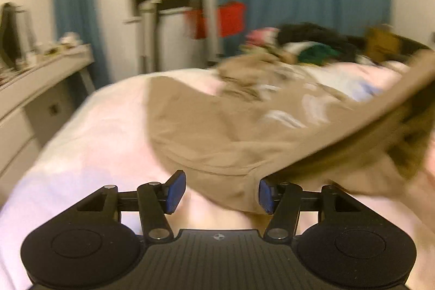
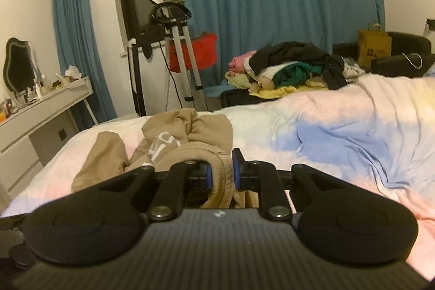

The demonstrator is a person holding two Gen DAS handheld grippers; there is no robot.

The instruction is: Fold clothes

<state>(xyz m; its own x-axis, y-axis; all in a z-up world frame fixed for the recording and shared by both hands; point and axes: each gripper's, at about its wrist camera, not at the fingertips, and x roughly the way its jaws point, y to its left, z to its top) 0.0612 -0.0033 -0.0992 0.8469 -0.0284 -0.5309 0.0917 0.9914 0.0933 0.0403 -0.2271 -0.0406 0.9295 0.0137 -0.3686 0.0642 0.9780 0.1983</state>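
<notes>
The right tongs (image 2: 220,171) are nearly closed, their blue pads pinching a thick ribbed edge of the tan sweatshirt (image 2: 187,137). The left tongs (image 1: 221,192) stand well apart, holding nothing; the sweatshirt's hem (image 1: 217,170) lies between and just past their pads. The garment is spread across the near end of the bed (image 2: 339,121), one side lifted toward the right in the blurred left view. A pile of clothes (image 2: 293,67) sits at the far side
</notes>
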